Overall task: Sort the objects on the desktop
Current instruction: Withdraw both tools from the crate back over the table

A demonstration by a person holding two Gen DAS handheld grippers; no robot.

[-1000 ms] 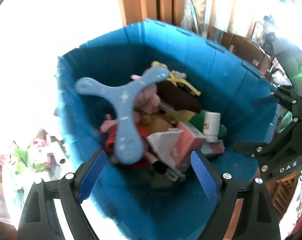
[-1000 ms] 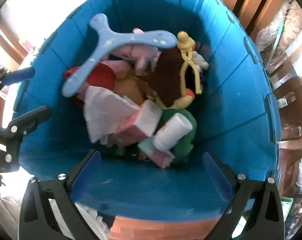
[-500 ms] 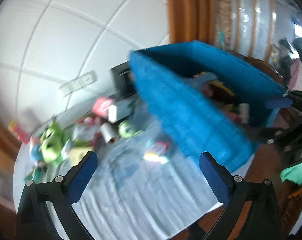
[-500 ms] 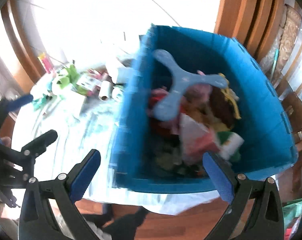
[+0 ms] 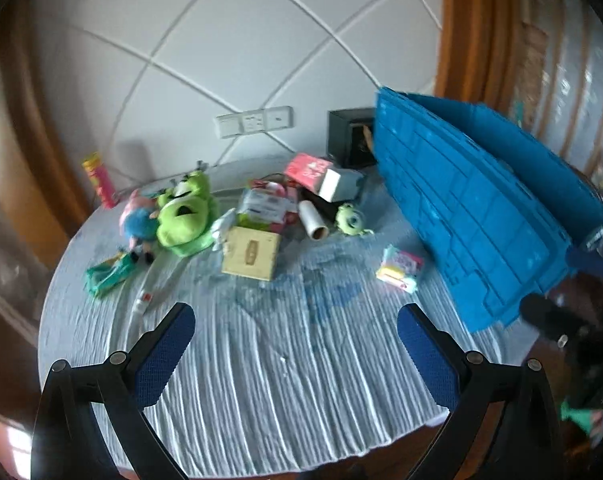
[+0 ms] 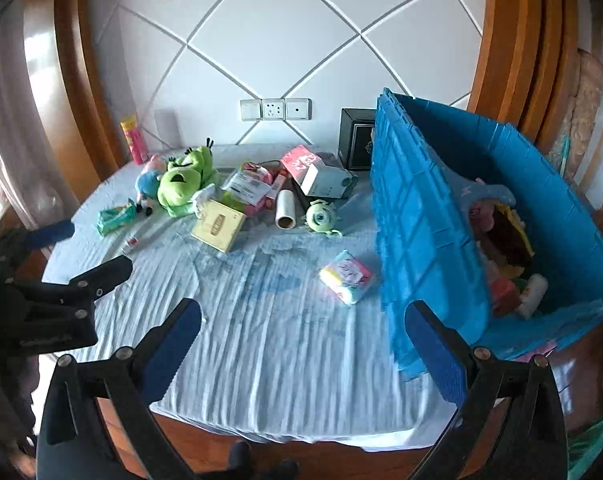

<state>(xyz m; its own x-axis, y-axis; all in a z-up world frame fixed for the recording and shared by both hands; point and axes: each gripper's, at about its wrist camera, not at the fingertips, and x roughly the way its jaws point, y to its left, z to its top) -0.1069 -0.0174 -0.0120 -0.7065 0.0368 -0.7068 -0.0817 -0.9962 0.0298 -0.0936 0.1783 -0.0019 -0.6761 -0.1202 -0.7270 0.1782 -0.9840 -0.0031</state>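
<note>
Facing cluttered table (image 6: 261,340), labels blurred (unreadable)

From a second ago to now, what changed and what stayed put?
Both tongs swung away from above the blue bin and now face the table. The left tongs and right tongs are open and empty. The light-blue boomerang stays in the bin, table clutter untouched.
</note>
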